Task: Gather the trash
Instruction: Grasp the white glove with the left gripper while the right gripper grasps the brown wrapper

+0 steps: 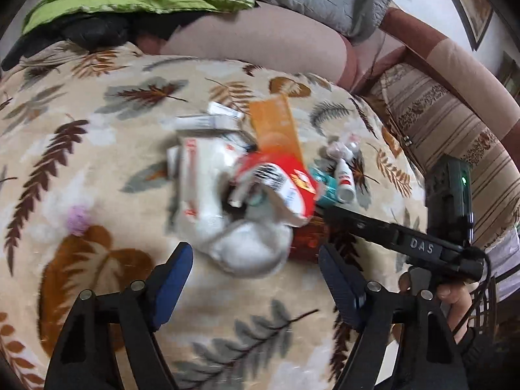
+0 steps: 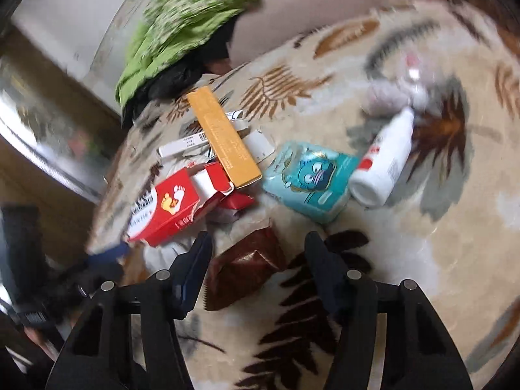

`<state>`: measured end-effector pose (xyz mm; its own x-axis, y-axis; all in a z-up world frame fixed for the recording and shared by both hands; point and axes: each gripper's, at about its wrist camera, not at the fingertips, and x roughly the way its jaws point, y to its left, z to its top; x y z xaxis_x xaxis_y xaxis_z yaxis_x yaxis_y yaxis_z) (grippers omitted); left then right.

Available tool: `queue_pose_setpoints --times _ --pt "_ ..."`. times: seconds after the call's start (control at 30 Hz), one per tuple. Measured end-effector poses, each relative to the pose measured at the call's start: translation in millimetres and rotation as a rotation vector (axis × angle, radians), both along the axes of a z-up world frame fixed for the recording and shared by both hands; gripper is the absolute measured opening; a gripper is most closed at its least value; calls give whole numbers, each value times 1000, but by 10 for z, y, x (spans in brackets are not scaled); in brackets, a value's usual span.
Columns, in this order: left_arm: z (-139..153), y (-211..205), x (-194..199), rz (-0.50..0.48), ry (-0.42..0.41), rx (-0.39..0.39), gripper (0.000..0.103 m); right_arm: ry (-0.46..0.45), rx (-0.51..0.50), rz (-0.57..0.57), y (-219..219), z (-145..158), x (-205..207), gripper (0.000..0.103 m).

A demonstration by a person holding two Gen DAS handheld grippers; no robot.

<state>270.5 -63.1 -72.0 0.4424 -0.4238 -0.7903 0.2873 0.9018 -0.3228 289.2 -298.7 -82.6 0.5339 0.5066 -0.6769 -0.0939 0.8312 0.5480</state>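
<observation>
Fingers (image 2: 198, 269) of the right gripper (image 2: 258, 269) stand wide apart and hold nothing; between them, touching neither as far as the blur lets me judge, lies a crumpled brown wrapper (image 2: 243, 266). Its long axis runs slantwise, from near the left finger's base up toward the gap's far end, so a straight closing should catch it across its narrow width. That makes the right gripper the nearer one for this piece, in my judgement.

Just beyond the fingertips sits the rest of the trash: a red carton (image 2: 169, 211) ahead and to the left, an orange box (image 2: 224, 136) lying over it and pointing away, a teal packet (image 2: 308, 182) straight ahead, and a white bottle (image 2: 383, 165) ahead to the right, its length tilted away from the fingers.

From the left wrist view, the left gripper (image 1: 256, 266) is likewise spread wide and empty. A white crumpled bag (image 1: 250, 250) lies between its fingertips and just ahead, with the pile heaped behind it and the brown wrapper showing at the right fingertip's edge.

Everything rests on a leaf-patterned blanket (image 1: 97, 149).
</observation>
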Motion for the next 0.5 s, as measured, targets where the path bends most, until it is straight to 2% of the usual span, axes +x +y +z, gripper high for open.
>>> queue_pose_setpoints --times 0.1,0.2,0.23,0.27,0.33,0.37,0.4,0.43,0.5 --pt "-55 -157 14 -8 4 44 82 36 38 -22 9 -18 31 59" --pt "-122 -191 54 23 1 83 82 63 -9 -12 86 -68 87 59" --pt "-144 -185 66 31 -4 88 78 76 -7 -3 108 -113 94 59" --pt "-166 -173 75 39 -10 102 65 90 -5 5 130 -155 113 59" --pt "-206 -143 97 50 -9 121 46 81 -27 17 158 -179 107 54" --pt "-220 -128 103 50 -7 119 44 78 -28 19 138 -178 98 46" --pt "-214 -121 98 49 -11 115 41 79 -10 19 116 -172 101 46" --pt "-198 -123 83 46 -18 116 31 83 15 18 86 -165 99 45" --pt "-126 -123 29 31 -33 107 27 69 16 21 69 -128 81 43"
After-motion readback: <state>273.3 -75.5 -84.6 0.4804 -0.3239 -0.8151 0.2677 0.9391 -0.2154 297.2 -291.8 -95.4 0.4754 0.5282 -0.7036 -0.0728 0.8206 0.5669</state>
